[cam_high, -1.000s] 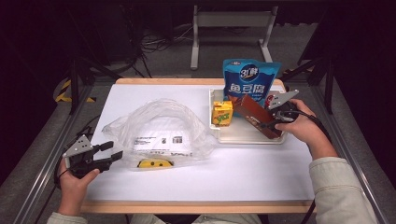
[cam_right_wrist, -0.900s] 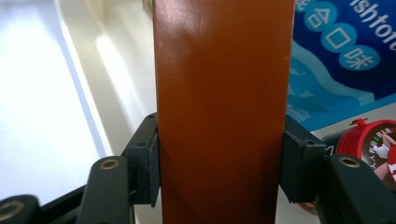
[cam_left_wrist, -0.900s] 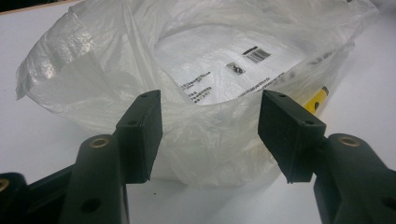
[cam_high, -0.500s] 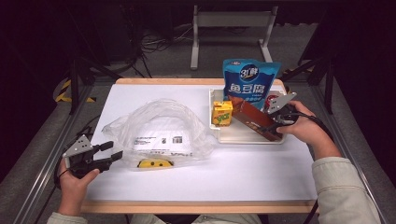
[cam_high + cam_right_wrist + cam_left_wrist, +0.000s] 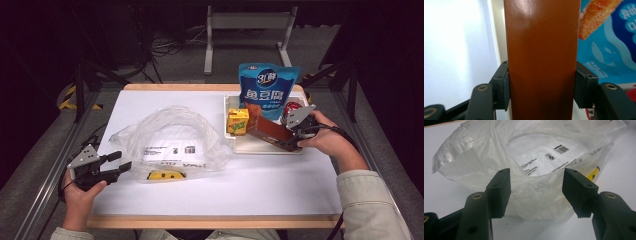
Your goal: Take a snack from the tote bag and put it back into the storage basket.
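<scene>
Right gripper (image 5: 296,142) clamped on long brown glossy box (image 5: 269,133) in white plastic tray (image 5: 231,141); pick step. Next prob.: lift, carry to clear crinkly plastic bag (image 5: 172,142). Left gripper (image 5: 117,164) jaws apart, nothing between, at bag's edge.

tool (image 5: 541,90) clamping brown box (image 5: 541,57), blue pouch (image 5: 609,42) behind

The white table (image 5: 210,195) is brightly and evenly lit from above, while the surrounding floor falls into deep darkness. The high view is soft and low in detail. Glare marks the brown box (image 5: 541,60), whose near surface is slightly blurred.
</scene>
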`<control>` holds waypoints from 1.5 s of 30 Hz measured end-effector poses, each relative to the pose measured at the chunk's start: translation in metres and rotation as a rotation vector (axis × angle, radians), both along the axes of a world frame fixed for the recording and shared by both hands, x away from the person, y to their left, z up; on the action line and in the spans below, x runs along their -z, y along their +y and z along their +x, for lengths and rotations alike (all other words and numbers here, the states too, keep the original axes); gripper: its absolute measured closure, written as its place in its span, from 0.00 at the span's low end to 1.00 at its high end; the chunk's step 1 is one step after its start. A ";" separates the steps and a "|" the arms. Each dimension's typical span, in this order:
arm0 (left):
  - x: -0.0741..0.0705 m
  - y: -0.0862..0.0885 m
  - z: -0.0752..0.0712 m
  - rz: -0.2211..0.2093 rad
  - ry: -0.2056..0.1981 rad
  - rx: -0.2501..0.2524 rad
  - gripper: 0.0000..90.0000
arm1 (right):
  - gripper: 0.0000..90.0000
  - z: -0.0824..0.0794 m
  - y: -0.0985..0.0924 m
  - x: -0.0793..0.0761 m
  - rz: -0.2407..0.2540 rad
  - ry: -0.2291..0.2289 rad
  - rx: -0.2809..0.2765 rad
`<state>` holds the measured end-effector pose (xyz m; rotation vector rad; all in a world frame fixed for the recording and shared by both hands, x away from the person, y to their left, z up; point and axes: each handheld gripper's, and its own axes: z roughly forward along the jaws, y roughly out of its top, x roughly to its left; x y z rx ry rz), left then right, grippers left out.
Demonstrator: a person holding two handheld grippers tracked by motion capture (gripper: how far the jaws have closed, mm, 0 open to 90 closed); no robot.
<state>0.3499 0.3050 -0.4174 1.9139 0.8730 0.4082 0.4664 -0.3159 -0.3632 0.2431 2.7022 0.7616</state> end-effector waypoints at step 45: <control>0.000 0.001 0.000 0.001 -0.001 -0.001 0.45 | 0.43 0.017 0.032 0.023 -0.092 0.069 -0.020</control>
